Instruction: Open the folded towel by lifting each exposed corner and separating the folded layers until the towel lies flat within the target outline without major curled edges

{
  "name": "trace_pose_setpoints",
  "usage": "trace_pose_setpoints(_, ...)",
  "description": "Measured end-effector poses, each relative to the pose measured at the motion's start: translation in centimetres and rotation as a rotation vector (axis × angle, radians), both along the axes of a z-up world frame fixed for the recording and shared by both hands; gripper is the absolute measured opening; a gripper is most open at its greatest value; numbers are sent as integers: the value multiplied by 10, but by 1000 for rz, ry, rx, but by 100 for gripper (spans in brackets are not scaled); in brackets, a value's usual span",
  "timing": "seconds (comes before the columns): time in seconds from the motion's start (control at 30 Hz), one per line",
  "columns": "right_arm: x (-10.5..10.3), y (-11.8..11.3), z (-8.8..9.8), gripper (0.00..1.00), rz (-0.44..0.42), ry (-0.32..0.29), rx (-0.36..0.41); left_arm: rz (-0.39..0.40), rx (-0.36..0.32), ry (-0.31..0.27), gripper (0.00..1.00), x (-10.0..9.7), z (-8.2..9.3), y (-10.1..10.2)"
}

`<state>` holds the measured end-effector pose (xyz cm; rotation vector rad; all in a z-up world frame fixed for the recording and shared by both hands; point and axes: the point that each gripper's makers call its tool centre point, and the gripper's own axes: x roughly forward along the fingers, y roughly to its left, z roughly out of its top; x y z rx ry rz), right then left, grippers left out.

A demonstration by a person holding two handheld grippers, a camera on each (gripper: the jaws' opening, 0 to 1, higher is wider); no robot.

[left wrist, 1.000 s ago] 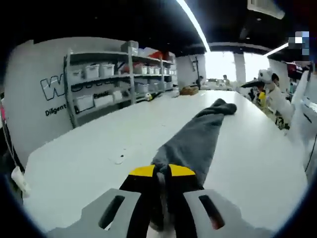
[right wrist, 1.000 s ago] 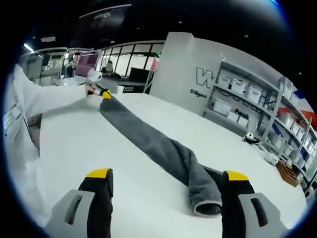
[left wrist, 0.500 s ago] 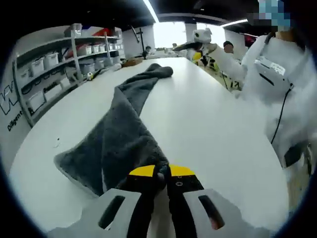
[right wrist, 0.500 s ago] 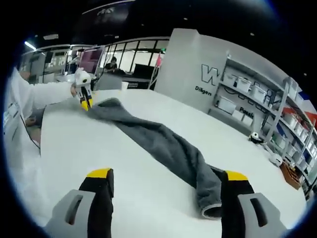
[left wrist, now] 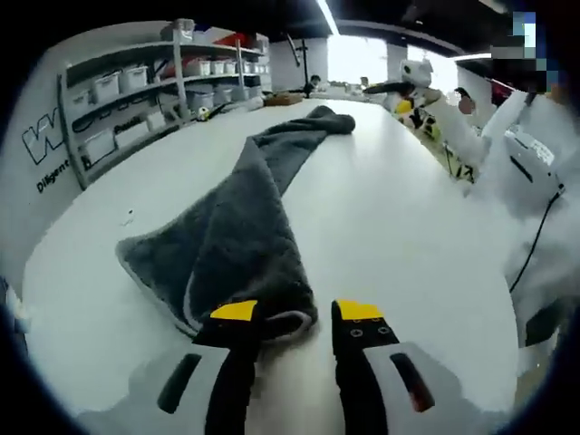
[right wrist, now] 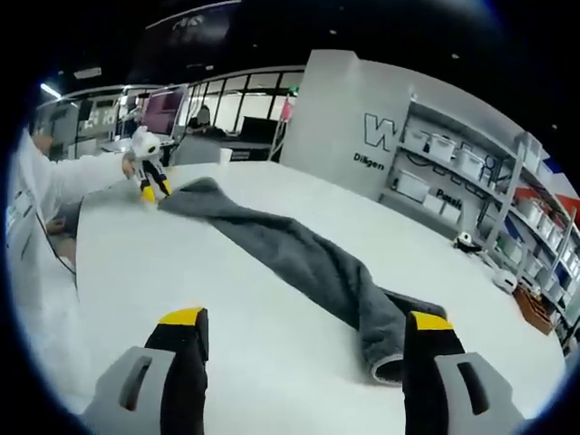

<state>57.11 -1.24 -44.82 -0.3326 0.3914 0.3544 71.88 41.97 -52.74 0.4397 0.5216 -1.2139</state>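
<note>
The grey towel [left wrist: 237,231] is laid on the white tabletop [left wrist: 399,227], its near end just above the parted, empty jaws of the left gripper [left wrist: 296,314]; in the right gripper view, its rolled end [right wrist: 385,349] is seen at lower right. It lies between the wide-spread jaws of the right gripper [right wrist: 306,319].

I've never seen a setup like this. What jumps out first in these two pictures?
A long grey towel stretches in a twisted strip across a big white table. Near the bottom of the left gripper view, the yellow-tipped left gripper stands open at the towel's spread end. The right gripper is open too, beside the rolled far end.

White table [left wrist: 399,227], grey towel [left wrist: 245,227] lying stretched along it, partly bunched
</note>
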Motion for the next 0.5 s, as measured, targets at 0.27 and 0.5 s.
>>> trace_pose_setpoints(0.27, -1, -9, -7, 89, -13, 12, 17, 336, -152, -10, 87, -7, 53, 17)
trace_pose_setpoints(0.5, -2, -8, -13, 90, -3, 16, 41, 482, -241, 83, 100, -26, 64, 19)
